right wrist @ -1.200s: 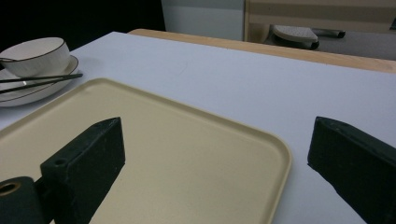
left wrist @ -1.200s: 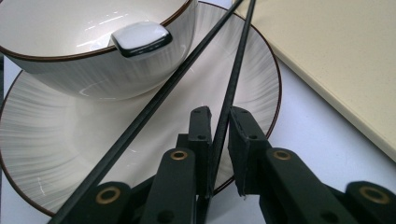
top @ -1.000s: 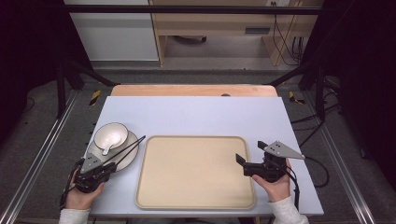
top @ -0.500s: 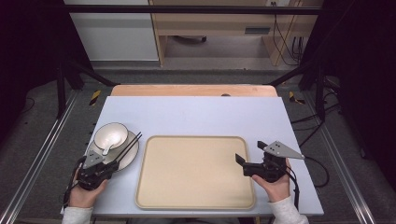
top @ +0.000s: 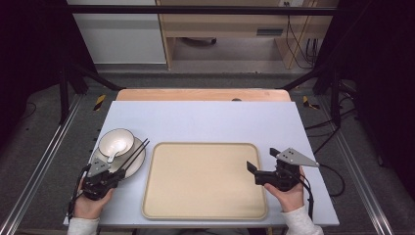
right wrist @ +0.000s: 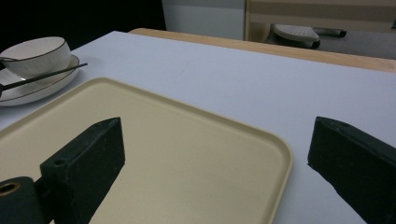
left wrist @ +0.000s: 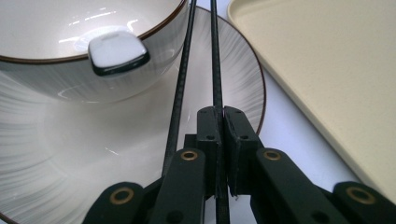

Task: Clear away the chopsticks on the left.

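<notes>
White sleeve cuffs are worn at both wrists. Each hand carries a black gripper: the left gripper (top: 119,172) and right gripper (top: 261,168) are topped by grey three-cornered plates, fitted with brass-ringed pivots, and trailed by black cables.

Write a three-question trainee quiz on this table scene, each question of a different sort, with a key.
1. True or false: the left gripper is shut on one chopstick of the pair.
2. Where does the bowl sit? A) on the tray B) on the plate C) on the bare table
3. Fill in: the jaws of the right gripper stand ____ over the tray.

Key:
1. True. In the left gripper view one chopstick runs between the closed jaws, while the other chopstick passes beside them to the left.
2. B. The bowl, with a spoon in it, rests on the plate.
3. Open, with nothing between them.
</notes>
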